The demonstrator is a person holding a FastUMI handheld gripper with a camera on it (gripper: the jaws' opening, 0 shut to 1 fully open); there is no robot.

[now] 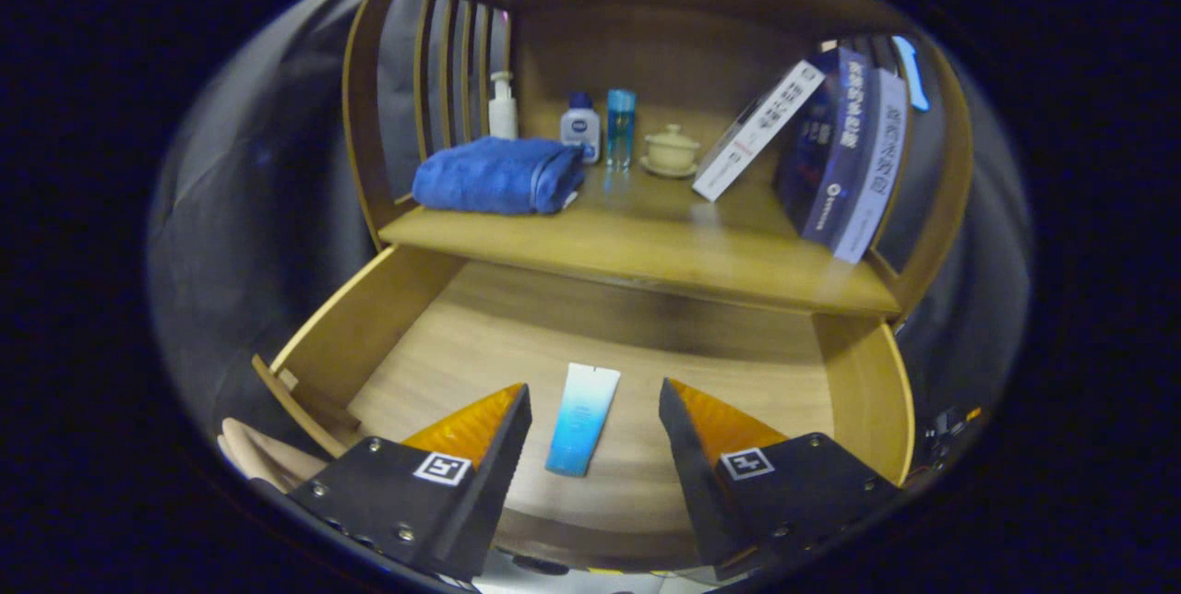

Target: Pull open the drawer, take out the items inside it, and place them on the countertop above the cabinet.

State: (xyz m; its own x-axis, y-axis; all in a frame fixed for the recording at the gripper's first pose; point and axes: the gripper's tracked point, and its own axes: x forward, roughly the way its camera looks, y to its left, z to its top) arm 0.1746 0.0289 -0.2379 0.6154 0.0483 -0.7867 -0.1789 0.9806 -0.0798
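Inside the pulled-out light wooden drawer (369, 336), a flat pale-blue plastic tube (581, 419) lies on the floor between the gripper (595, 405) fingers, which stand wide apart, holding nothing. Above the drawer, the wooden countertop (646, 243) carries a folded blue towel (498, 174).

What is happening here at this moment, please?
A person is holding a gripper over an open wooden drawer. Its fingers are open, and a light blue tube lies flat on the drawer floor between them, not yet gripped. The countertop above already carries a folded blue towel, some bottles, a small lidded cup and leaning books.
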